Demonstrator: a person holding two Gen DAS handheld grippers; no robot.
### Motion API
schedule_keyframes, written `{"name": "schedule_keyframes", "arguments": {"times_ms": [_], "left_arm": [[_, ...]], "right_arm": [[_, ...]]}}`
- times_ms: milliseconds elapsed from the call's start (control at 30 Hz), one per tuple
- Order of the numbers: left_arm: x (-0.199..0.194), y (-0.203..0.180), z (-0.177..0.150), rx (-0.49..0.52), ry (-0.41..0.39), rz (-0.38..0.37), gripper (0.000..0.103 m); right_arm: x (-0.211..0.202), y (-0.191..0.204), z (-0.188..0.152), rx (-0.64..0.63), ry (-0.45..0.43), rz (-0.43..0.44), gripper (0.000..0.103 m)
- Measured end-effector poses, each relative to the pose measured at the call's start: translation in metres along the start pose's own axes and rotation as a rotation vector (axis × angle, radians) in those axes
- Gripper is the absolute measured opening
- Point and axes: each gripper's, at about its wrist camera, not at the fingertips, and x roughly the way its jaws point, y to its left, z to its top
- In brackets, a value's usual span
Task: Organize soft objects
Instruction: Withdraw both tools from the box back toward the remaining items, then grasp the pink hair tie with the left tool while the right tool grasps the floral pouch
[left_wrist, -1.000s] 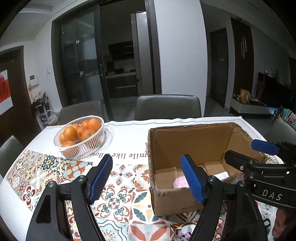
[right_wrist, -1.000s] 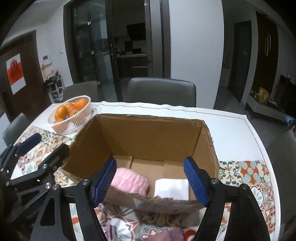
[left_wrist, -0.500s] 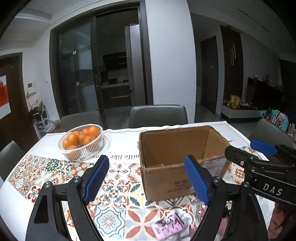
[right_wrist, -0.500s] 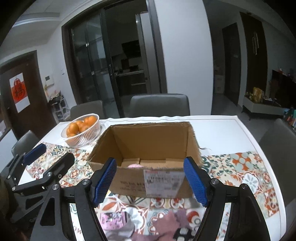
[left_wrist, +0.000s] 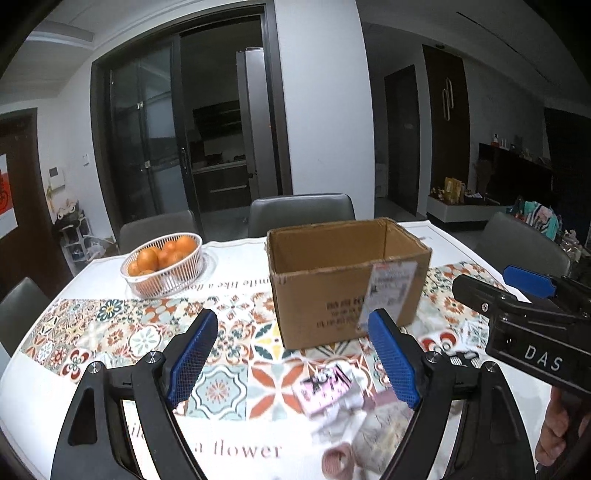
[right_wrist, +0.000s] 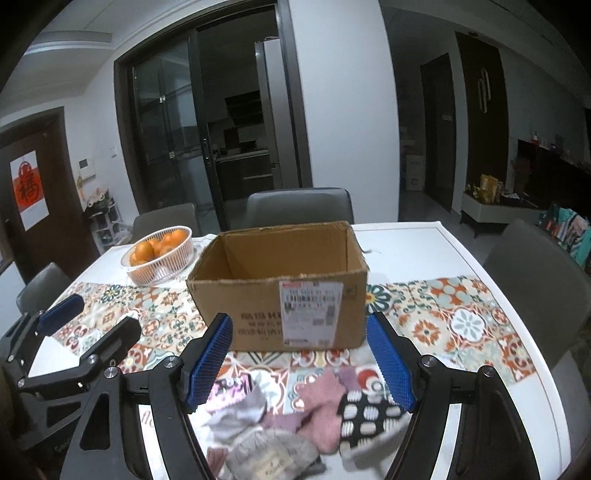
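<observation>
An open cardboard box stands on the patterned table runner; its inside is hidden from here. In front of it lies a pile of soft items: a pink fuzzy sock, a black-and-white spotted sock, a grey knit piece and a pink printed packet. My left gripper is open and empty, above the table left of the pile. My right gripper is open and empty, above the pile; it also shows in the left wrist view.
A white basket of oranges sits at the back left of the table. Grey chairs stand behind the table and at its right side. The white table edge runs along the right.
Both grippers pulled back and up from over the box toward the near edge; the box now looks farther away and the sock pile has come into view below.
</observation>
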Motion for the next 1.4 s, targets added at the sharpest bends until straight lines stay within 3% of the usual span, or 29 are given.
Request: {"name": "schedule_keyframes", "arguments": {"times_ms": [400, 767, 1033, 1400], "left_arm": [[-0.03, -0.004, -0.047, -0.038, 0.026, -0.037, 0.084], [-0.041, -0.017, -0.09, -0.01, 0.064, -0.058, 0.083], [-0.032, -0.019, -0.124, 0.021, 0.128, -0.094, 0.081], [0.003, -0.02, -0.152, 0.036, 0.223, -0.134, 0.066]], "right_arm": [[-0.033, -0.007, -0.047, 0.043, -0.004, -0.041, 0.076], [-0.041, -0.009, -0.086, 0.023, 0.038, -0.064, 0.076], [-0.031, -0.002, -0.116, -0.022, 0.103, -0.053, 0.076], [-0.002, 0.009, -0.143, -0.059, 0.213, -0.013, 0.076]]}}
